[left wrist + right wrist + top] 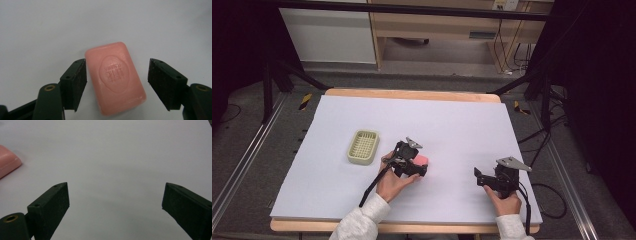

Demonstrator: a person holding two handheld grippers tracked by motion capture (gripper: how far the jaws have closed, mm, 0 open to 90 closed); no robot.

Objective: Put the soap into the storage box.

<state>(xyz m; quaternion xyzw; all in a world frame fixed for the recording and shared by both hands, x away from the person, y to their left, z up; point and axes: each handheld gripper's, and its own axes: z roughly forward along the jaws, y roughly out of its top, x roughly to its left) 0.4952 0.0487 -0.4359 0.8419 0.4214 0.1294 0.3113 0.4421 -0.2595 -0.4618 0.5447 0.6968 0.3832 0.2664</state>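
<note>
A pink bar of soap (115, 78) with an embossed oval lies flat on the white table sheet. My left gripper (117, 83) is open around it: the left pad touches or nearly touches its side, the right pad stands clear. From above, the soap (420, 160) peeks out beyond the left gripper (414, 165) near the table's middle. My right gripper (486, 179) hovers open over bare sheet at the front right, with nothing between its jaws (115, 205). A corner of the soap (7, 162) shows at the left edge of the right gripper view.
A pale green slotted soap dish (363, 146) sits to the left of the left gripper. The white sheet (452, 120) covers a wooden table. Dark frame legs and cables stand beyond the table's edges.
</note>
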